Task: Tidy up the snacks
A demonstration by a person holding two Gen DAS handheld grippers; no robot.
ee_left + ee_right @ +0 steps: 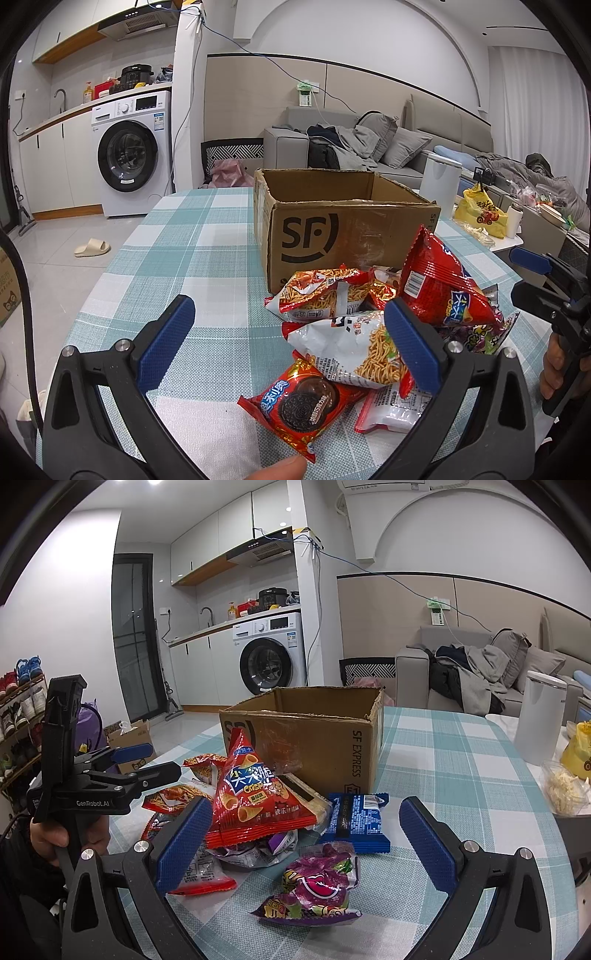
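A pile of snack packets lies on the checked tablecloth in front of an open SF cardboard box (332,229) (306,738). My left gripper (288,332) is open above a red Oreo packet (303,402) and a white noodle-snack bag (354,350). A tall red crisps bag (439,288) (251,794) leans upright in the pile. My right gripper (303,834) is open, its fingers either side of a purple candy bag (317,882); a blue biscuit packet (358,819) lies beyond it. Neither holds anything.
The tablecloth (184,258) is bare left of the box. A white bin (539,712), a yellow bag (476,210) and a clear tub (561,790) stand at the right. A hand (55,834) holds the left gripper's handle.
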